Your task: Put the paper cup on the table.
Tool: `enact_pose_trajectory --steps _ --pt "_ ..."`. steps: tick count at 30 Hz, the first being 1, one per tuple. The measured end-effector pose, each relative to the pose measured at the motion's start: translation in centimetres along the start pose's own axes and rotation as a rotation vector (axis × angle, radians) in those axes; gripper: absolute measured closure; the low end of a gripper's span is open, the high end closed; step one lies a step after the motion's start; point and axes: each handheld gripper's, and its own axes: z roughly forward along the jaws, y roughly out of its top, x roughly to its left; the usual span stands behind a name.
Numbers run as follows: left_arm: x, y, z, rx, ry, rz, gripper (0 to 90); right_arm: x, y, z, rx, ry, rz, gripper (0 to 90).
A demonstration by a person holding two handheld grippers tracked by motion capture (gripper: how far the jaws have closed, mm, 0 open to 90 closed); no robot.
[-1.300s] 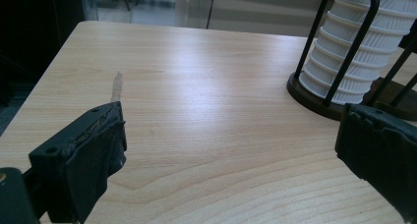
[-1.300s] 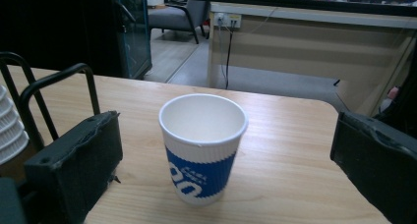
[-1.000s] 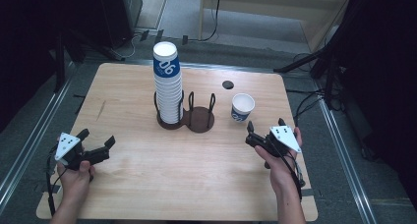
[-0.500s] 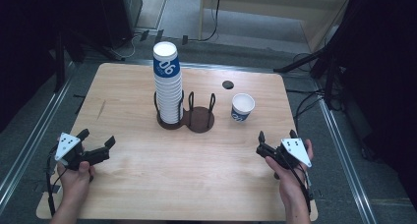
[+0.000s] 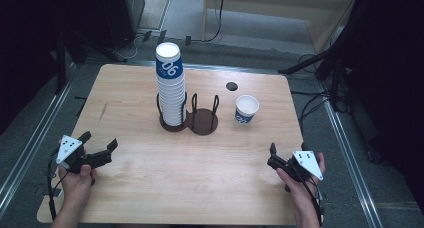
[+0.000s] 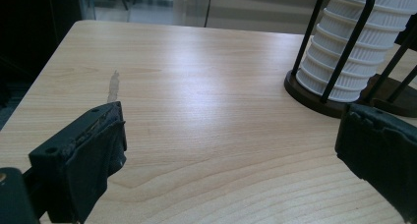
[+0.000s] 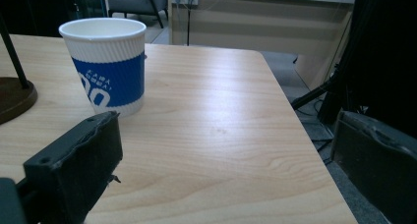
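Paper cup point(image 5: 247, 108) unmoved; right gripper point(image 5: 280, 155) withdrawn nearer table edge, open.

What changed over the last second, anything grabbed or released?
The right gripper drew back from the single cup toward the table's near edge, jaws open and empty. Nothing was grabbed or released. The left gripper, cup stack and holder stayed put.
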Motion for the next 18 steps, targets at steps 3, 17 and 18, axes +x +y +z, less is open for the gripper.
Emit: enact_pose_trajectory --steps 3,17,18 --pt "0.0 0.0 0.0 -0.001 -0.001 0.0 0.0 -0.3 -0.4 -0.2 0.006 -0.005 0.003 0.0" --pt "0.0 0.0 0.0 -0.001 -0.003 -0.002 0.0 -1.5 -2.1 -1.6 0.031 -0.015 0.015 0.0" --pt "0.0 0.0 0.0 0.001 -0.004 -0.002 0.0 -1.6 -2.1 -1.7 0.031 -0.014 0.021 0.0"
